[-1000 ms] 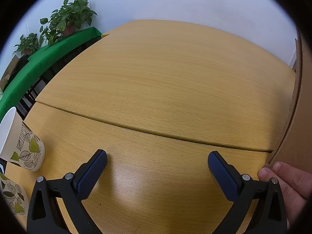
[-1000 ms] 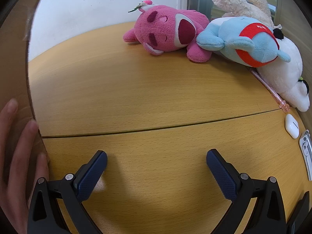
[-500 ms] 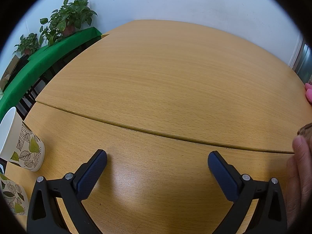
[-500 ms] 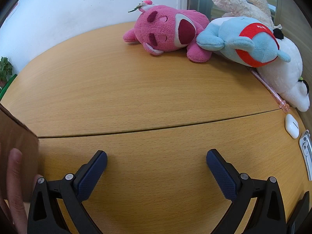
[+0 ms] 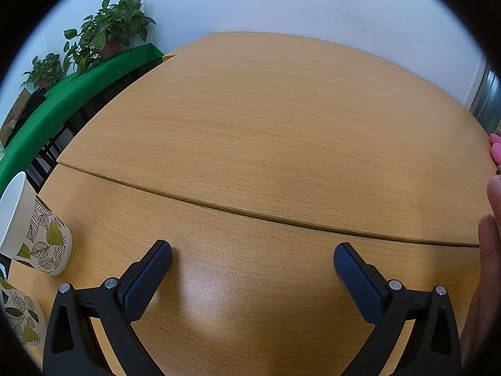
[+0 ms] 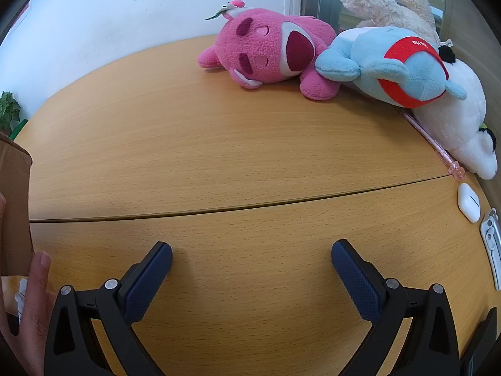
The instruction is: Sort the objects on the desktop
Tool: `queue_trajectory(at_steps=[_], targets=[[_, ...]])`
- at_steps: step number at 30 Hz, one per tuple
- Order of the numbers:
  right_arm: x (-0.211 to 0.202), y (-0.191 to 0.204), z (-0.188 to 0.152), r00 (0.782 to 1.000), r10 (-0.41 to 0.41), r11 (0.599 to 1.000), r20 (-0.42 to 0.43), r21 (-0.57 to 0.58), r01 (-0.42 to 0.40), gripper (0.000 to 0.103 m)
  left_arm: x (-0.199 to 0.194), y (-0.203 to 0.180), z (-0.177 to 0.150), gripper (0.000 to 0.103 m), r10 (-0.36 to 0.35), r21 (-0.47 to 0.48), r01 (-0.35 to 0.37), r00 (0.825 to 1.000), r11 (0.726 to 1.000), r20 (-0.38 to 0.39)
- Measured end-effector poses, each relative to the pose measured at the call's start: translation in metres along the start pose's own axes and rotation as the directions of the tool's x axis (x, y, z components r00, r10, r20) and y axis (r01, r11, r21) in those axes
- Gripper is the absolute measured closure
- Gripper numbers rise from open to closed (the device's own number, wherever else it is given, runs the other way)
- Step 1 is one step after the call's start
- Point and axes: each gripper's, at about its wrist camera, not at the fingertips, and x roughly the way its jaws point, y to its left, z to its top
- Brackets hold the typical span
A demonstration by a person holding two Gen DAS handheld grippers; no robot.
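My left gripper [image 5: 253,255] is open and empty, low over the wooden table [image 5: 266,131]. Two leaf-patterned paper cups stand at its left: one [image 5: 34,235] upright and another [image 5: 18,316] at the frame edge. My right gripper [image 6: 252,253] is open and empty over the table. Far ahead of it lie a pink plush [image 6: 269,51], a blue plush with a red band [image 6: 397,69], a white plush [image 6: 460,131] and a beige plush [image 6: 388,3]. A pink pen [image 6: 432,141], a white earbud case [image 6: 468,202] and a silver object [image 6: 491,244] lie at the right.
A bare hand [image 6: 28,307] holds a brown cardboard box [image 6: 14,213] at the left edge of the right wrist view; fingers [image 5: 488,250] show at the right of the left wrist view. Potted plants [image 5: 109,34] stand on a green-covered bench [image 5: 62,100] beyond the table.
The cardboard box held by the hand has moved out of the left wrist view and lower toward the left edge of the right wrist view. Both grippers have stayed put.
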Motion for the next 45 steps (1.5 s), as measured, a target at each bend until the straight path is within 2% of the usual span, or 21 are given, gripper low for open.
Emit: queue_trajectory(at_steps=[45], targets=[[0.0016, -0.0039, 0.0009, 1.0, 0.002, 1.0, -0.002, 0.001, -0.002, 0.0, 0.0005, 0.0, 0.0014, 0.0, -0.001, 0.0, 0.001, 1.0, 1.0, 0.002]])
